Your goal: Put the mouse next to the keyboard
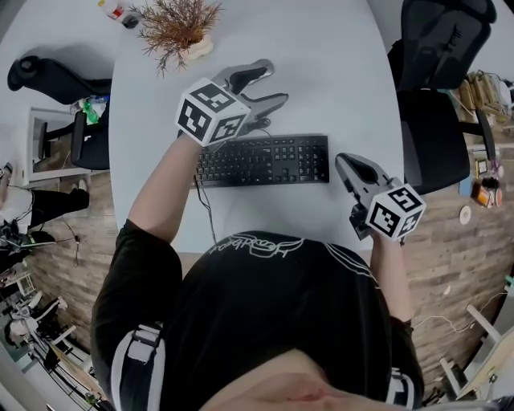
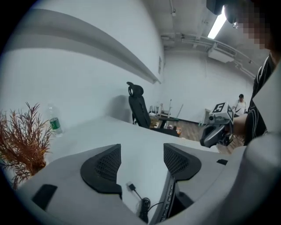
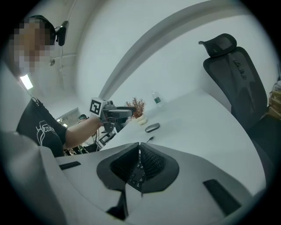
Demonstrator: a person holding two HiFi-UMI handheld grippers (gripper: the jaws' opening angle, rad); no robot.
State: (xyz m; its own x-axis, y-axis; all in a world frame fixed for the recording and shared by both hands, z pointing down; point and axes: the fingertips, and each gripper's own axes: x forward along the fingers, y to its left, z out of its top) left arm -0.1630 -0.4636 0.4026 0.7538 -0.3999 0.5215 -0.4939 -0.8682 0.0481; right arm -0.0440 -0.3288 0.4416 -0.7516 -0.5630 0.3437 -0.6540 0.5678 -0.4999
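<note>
A grey mouse lies on the white table beyond the black keyboard, near the plant; the head view does not show it. My left gripper hovers over the table behind the keyboard's left end, open, with only bare tabletop and the keyboard's loose cable plug between its jaws. My right gripper sits at the keyboard's right end, shut and empty, pointing along the keys.
A dried plant in a pale pot stands at the table's far left, with a bottle behind it. One black office chair stands to the right of the table and another to its left. My torso is against the near edge.
</note>
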